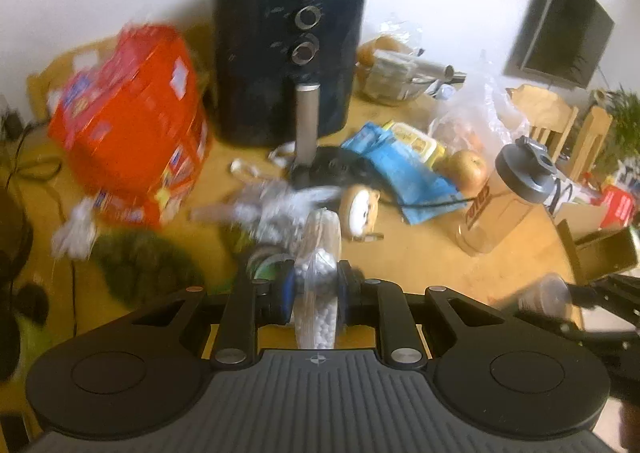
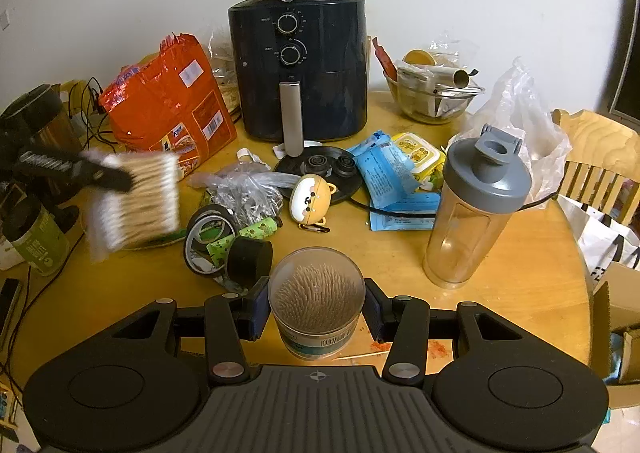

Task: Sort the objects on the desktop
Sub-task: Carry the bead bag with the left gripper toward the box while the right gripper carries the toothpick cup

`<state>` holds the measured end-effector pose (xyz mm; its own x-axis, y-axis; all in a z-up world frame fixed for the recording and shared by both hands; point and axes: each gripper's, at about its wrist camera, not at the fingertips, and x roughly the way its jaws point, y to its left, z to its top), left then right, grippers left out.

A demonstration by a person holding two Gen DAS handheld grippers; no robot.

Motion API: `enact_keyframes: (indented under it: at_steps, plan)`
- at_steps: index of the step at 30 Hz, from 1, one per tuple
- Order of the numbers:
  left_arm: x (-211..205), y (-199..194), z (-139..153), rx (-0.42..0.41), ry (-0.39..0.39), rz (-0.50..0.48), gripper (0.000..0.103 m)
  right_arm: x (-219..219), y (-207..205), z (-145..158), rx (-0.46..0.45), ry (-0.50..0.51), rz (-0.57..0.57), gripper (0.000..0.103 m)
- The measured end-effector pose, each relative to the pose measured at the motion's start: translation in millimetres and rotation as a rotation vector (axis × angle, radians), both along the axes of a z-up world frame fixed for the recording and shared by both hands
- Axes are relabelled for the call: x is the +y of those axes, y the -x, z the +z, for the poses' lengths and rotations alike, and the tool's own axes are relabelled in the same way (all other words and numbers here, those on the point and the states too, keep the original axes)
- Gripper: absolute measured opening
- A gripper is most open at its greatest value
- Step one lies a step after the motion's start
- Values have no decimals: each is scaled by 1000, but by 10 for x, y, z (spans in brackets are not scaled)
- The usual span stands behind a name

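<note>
The right hand-held gripper (image 2: 317, 307) is closed on a clear toothpick jar (image 2: 316, 303), its blue pads pressing both sides, near the front of the round wooden surface (image 2: 520, 305). The left hand-held gripper (image 1: 316, 291) clamps a clear bag of cotton swabs (image 1: 318, 281) between its pads; in the right wrist view that bag (image 2: 136, 201) appears blurred at far left, above the surface. Tape rolls (image 2: 210, 241) lie just left of the jar. A shaker bottle (image 2: 476, 209) stands to its right.

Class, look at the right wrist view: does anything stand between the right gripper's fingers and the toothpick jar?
Nothing visible does. The toothpick jar already sits between the right gripper fingers, which press its sides. The tape rolls lie beyond, to the left.
</note>
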<state>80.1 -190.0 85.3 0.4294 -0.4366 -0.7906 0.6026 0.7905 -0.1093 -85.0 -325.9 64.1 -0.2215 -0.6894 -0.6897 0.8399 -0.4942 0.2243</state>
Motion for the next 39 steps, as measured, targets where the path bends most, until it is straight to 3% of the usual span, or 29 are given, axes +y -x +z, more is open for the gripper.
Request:
enact_keyframes:
  at_steps: [7,18,23,34,39]
  plan:
    - [341,244,-48,106,25,69,21,101,-16,19,-17,-23,-7,50]
    - [498,667,-174,240,10,115,21,155,-151,-24,-35,-57,68,50]
    - [496,798,-317,300,-35,122,21,153,-234,-66,-42,-76,109,50]
    - [433,904,-646,437,-219,100,21,216,-359,-180,-57,-108,139,50]
    - [426,846,-726,467,-252,120,21,251,-372,-193,-58,-110,140,50]
